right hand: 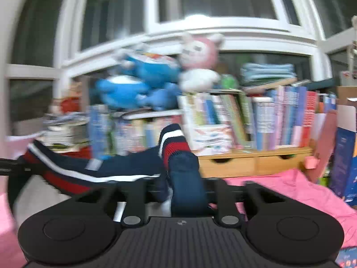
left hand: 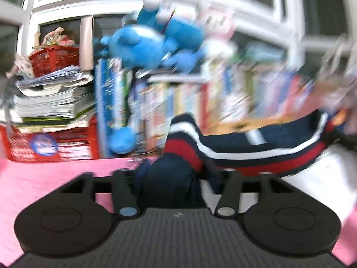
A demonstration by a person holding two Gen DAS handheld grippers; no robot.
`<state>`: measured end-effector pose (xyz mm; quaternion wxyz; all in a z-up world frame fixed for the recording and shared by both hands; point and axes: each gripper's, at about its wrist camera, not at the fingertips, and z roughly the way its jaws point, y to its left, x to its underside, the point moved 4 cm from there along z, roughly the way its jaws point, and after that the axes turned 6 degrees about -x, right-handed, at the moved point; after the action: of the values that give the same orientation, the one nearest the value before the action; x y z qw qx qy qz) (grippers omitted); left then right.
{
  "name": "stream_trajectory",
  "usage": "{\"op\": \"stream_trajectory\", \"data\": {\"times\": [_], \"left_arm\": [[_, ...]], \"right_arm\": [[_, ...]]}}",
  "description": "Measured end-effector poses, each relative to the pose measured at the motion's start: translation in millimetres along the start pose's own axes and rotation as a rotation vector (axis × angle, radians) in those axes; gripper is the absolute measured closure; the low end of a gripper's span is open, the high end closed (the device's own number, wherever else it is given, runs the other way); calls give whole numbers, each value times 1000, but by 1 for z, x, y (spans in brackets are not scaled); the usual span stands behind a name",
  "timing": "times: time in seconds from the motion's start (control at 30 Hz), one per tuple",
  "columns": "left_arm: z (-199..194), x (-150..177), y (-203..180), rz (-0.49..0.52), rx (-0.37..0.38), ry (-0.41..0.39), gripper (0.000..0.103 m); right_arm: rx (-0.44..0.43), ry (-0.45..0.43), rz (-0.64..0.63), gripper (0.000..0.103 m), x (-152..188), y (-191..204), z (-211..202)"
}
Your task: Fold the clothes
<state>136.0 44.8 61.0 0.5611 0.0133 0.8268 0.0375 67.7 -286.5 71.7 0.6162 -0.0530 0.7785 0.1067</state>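
Note:
A navy garment with red and white stripes hangs stretched between my two grippers, lifted off the pink surface. In the left wrist view my left gripper point(left hand: 176, 174) is shut on one end of the garment point(left hand: 245, 149), which runs off to the right. In the right wrist view my right gripper point(right hand: 178, 183) is shut on the other end of the garment point(right hand: 125, 165), which runs off to the left. The fingertips are hidden by the bunched cloth. Both views are motion-blurred.
A pink cloth point(left hand: 44, 178) covers the surface below and also shows in the right wrist view point(right hand: 290, 189). Behind stand a shelf of books point(right hand: 267, 116), blue plush toys point(left hand: 142, 44), a pink and white plush point(right hand: 198, 60), a paper stack point(left hand: 51, 98) and a red basket point(left hand: 55, 60).

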Motion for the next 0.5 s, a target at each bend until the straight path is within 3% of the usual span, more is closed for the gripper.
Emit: {"op": "stream_trajectory", "data": {"times": [0.03,0.1,0.13,0.17,0.23,0.27,0.3,0.33,0.4,0.5], "left_arm": [[15,5,-3,19,-54,40,44],[32,19,2,44,-155,111,46],[29,25,7,39,-170,108,46],[21,31,14,25,-166,87,45],[6,39,25,-6,-166,68,36],[0,41,28,-23,-155,75,31],[-2,41,26,-35,-106,89,24],[-4,41,25,-47,-57,102,20],[-1,40,16,-48,33,124,3],[18,45,-4,1,128,155,0]], "right_arm": [[48,55,-10,35,7,-7,20],[116,172,-2,37,25,-20,48],[133,203,11,37,32,-23,49],[142,214,9,36,38,-24,46],[117,149,-62,25,46,-17,24],[110,125,-100,15,50,-12,13],[111,128,-138,12,52,-7,5],[98,142,-155,12,52,-5,3],[59,176,-158,9,54,-3,7],[57,233,-111,9,54,-8,32]]}}
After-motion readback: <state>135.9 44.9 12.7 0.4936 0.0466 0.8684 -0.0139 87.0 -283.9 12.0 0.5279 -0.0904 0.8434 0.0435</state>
